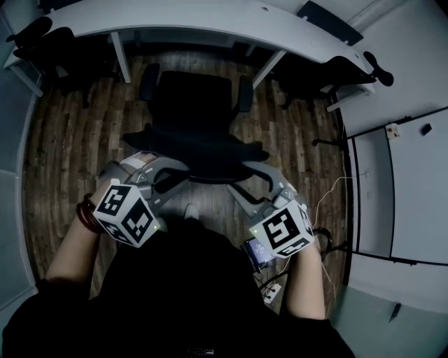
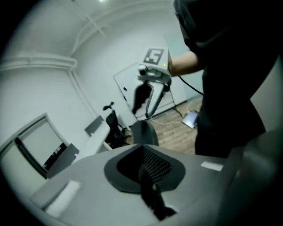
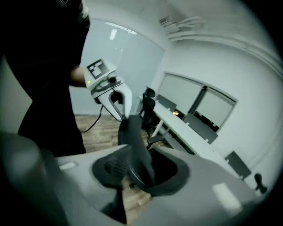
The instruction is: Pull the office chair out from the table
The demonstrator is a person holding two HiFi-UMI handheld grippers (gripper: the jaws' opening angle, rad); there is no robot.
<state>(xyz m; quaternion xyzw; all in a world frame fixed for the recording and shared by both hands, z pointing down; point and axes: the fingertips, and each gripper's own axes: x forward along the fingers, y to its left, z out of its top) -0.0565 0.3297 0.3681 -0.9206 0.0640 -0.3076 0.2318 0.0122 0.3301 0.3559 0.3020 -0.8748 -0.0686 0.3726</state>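
In the head view the black office chair (image 1: 192,112) stands on the wood floor just in front of the white table (image 1: 210,21), its backrest turned towards me. My left gripper (image 1: 171,178) is at the backrest's left end. In the left gripper view its jaws (image 2: 148,176) are almost together with nothing clamped, and the backrest (image 2: 143,132) shows beyond them. My right gripper (image 1: 248,185) is at the backrest's right end. In its own view the jaws (image 3: 141,170) stand apart and the backrest's dark edge (image 3: 135,145) lies in the gap. I cannot tell whether it touches the pads.
Other dark chairs sit tucked at the table's left end (image 1: 42,42) and right end (image 1: 329,77). Cables and a power strip (image 1: 273,290) lie on the floor by my right side. White wall panels (image 1: 406,182) close the right side.
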